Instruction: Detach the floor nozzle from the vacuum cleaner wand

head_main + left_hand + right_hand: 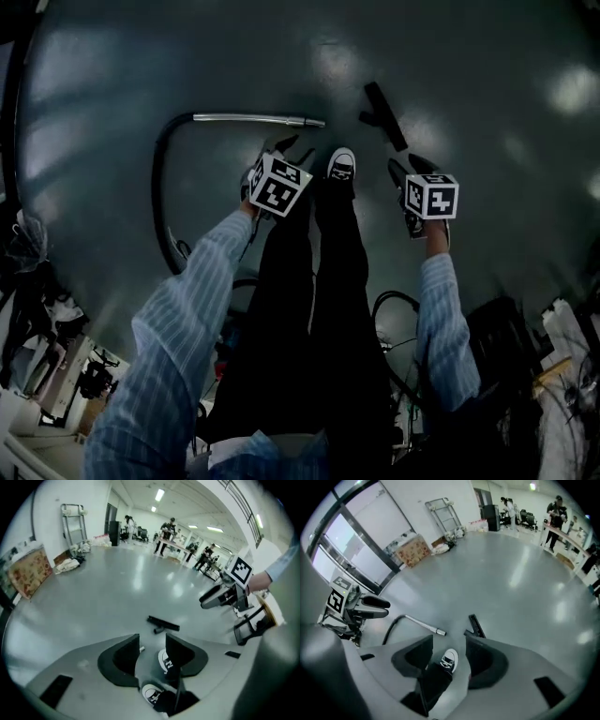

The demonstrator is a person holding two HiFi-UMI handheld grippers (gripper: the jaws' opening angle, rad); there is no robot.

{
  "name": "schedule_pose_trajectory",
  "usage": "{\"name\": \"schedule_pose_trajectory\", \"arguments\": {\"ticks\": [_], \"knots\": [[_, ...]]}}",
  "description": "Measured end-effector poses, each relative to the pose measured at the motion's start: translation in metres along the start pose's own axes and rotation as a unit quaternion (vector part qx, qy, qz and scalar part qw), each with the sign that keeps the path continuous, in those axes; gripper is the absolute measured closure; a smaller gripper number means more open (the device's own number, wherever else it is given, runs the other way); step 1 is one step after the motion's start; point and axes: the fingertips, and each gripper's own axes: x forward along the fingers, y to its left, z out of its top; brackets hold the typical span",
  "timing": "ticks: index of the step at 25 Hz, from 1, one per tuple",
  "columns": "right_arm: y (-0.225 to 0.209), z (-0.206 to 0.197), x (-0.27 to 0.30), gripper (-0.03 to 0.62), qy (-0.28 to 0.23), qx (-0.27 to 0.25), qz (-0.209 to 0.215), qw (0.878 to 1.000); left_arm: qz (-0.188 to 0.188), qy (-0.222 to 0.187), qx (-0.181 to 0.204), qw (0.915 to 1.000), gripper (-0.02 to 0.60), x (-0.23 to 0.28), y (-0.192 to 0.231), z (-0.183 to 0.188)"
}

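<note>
already apart, by the look of it. hose [157, 187] and metal wand [253, 119] lie on the floor [487, 56] left of and beyond the shoe [341, 165], wand tip bare. left gripper [152, 641] hovers just left of the shoe, jaws spread, nothing between them. floor nozzle [384, 114] lies beyond the shoe, slightly right, clear of the wand tip. right gripper [449, 639] sits right of the shoe, jaws spread, empty. detaching looks done; nothing obvious left.
</note>
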Motion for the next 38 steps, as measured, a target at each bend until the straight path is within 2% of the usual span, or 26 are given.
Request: {"name": "schedule_pose_trajectory", "arguments": {"ticks": [3,7,9,14,17,22,25,27,30,35,38], "knots": [[0.033,0.032,-0.062,0.368,-0.058,0.025,0.006,0.998,0.026,-0.079,-0.057,0.9949,0.405,-0.064,-0.009,0.047],[0.074,0.057,-0.126,0.368,-0.117,0.067,0.030,0.990,-0.001,-0.153,-0.141,0.9782,0.406,-0.133,-0.028,0.091],[0.101,0.067,-0.159,0.368,-0.139,0.081,0.041,0.986,-0.002,-0.184,-0.164,0.9692,0.407,-0.173,-0.032,0.106],[0.179,0.086,-0.241,0.368,-0.188,0.119,0.081,0.972,0.006,-0.236,-0.154,0.9595,0.407,-0.279,-0.050,0.124],[0.212,0.084,-0.279,0.368,-0.205,0.121,0.094,0.967,-0.014,-0.257,-0.158,0.9535,0.408,-0.325,-0.078,0.114],[0.255,0.073,-0.322,0.368,-0.232,0.113,0.088,0.962,-0.035,-0.284,-0.182,0.9407,0.412,-0.378,-0.110,0.087],[0.275,0.054,-0.335,0.370,-0.236,0.124,0.096,0.959,-0.041,-0.292,-0.201,0.9342,0.481,-0.394,-0.124,0.070],[0.292,0.041,-0.342,0.370,-0.240,0.131,0.113,0.955,-0.055,-0.293,-0.197,0.9342,0.530,-0.399,-0.133,0.064],[0.313,0.022,-0.347,0.379,-0.237,0.128,0.127,0.955,-0.064,-0.295,-0.182,0.9358,0.542,-0.406,-0.142,0.060],[0.312,0.004,-0.352,0.465,-0.226,0.108,0.092,0.964,-0.053,-0.310,-0.145,0.9382,0.555,-0.425,-0.154,0.056],[0.294,-0.007,-0.373,0.525,-0.232,0.104,0.075,0.964,-0.042,-0.317,-0.132,0.9384,0.558,-0.438,-0.182,0.053]]}}
